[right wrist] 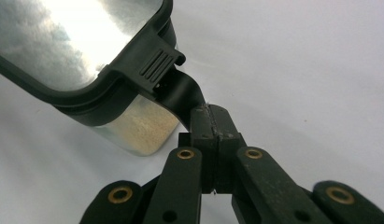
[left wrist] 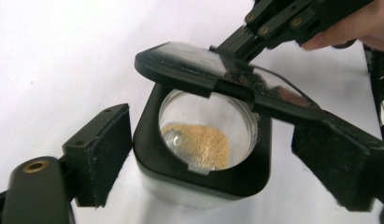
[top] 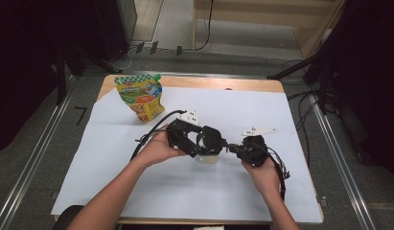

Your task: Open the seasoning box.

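A small clear jar (left wrist: 180, 193) with a black collar stands on white paper, with pale grains (left wrist: 199, 144) in its bottom. Its black-framed flip lid (left wrist: 189, 65) with a clear window is raised and tilted over the mouth. My left gripper (left wrist: 220, 156) is open and straddles the collar; both pads stand just off its sides. My right gripper (right wrist: 212, 122) is shut on the lid's black tab (right wrist: 180, 95) and holds the lid (right wrist: 77, 42) up. From above, both grippers (top: 204, 141) (top: 234, 149) meet over the jar (top: 207, 157) at mid-table.
A yellow and green spouted pouch (top: 141, 98) stands at the back left of the white paper sheet (top: 242, 108). The wooden table's edge (top: 204, 82) runs behind it. Cables trail from both grippers, and metal rails flank the table.
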Available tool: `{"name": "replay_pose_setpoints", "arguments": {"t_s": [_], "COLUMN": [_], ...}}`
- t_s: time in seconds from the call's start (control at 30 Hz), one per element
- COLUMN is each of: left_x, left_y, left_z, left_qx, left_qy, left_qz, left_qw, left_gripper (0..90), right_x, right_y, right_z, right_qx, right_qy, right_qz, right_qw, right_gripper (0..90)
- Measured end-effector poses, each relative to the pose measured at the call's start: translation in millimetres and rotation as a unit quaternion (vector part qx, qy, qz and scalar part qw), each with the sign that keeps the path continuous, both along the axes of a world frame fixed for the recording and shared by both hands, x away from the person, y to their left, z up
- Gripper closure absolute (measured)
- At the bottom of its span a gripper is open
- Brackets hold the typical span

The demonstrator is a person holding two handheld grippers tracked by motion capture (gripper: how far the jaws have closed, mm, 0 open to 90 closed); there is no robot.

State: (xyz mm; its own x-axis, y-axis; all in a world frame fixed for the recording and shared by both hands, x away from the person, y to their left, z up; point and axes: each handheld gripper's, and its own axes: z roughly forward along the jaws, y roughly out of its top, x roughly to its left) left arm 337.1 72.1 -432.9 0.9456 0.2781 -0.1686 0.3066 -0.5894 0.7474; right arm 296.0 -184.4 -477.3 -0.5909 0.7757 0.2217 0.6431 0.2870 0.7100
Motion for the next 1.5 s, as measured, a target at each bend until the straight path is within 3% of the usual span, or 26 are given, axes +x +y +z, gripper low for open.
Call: {"name": "replay_pose_setpoints", "arguments": {"t_s": [0.07,0.23,0.33,0.6,0.83,1.0,1.13,1.5], "left_x": [-2.8,-6.2,-7.9,-13.7,-10.5,-7.5,-3.4,-0.9], "left_y": [-2.7,-4.6,-3.2,-11.5,-17.7,-27.7,-34.9,-48.3], "left_z": [5.0,12.4,18.3,23.7,27.8,30.2,28.5,25.2], "left_qx": [-0.008,-0.029,-0.037,-0.014,-0.018,-0.022,-0.03,-0.02], "left_qy": [-0.013,-0.008,-0.012,0.003,0.034,0.04,0.058,0.059], "left_qz": [-0.001,-0.01,-0.01,-0.025,-0.04,-0.049,-0.054,-0.059], "left_qw": [0.9999,0.9995,0.9992,0.9996,0.9985,0.9978,0.9964,0.9963], "left_gripper": [27.1,32.1,43.6,60.1,75.4,77.6,77.5,77.1], "right_x": [0.0,-0.9,-0.8,-1.1,-1.2,-1.3,-2.5,-3.6], "right_y": [0.0,0.5,0.1,0.0,0.4,1.8,3.2,3.7], "right_z": [0.1,0.4,0.3,0.2,0.3,0.2,0.5,1.0], "right_qx": [-0.002,0.0,0.0,-0.001,0.0,0.001,-0.001,-0.001], "right_qy": [-0.002,0.001,0.0,-0.001,-0.002,-0.003,-0.003,-0.003], "right_qz": [0.002,-0.001,0.001,0.002,0.003,0.004,0.003,0.0], "right_qw": [1.0,1.0,1.0,1.0,1.0,1.0,1.0,1.0], "right_gripper": [90.0,90.0,90.0,90.0,90.0,90.0,90.0,90.0]}}
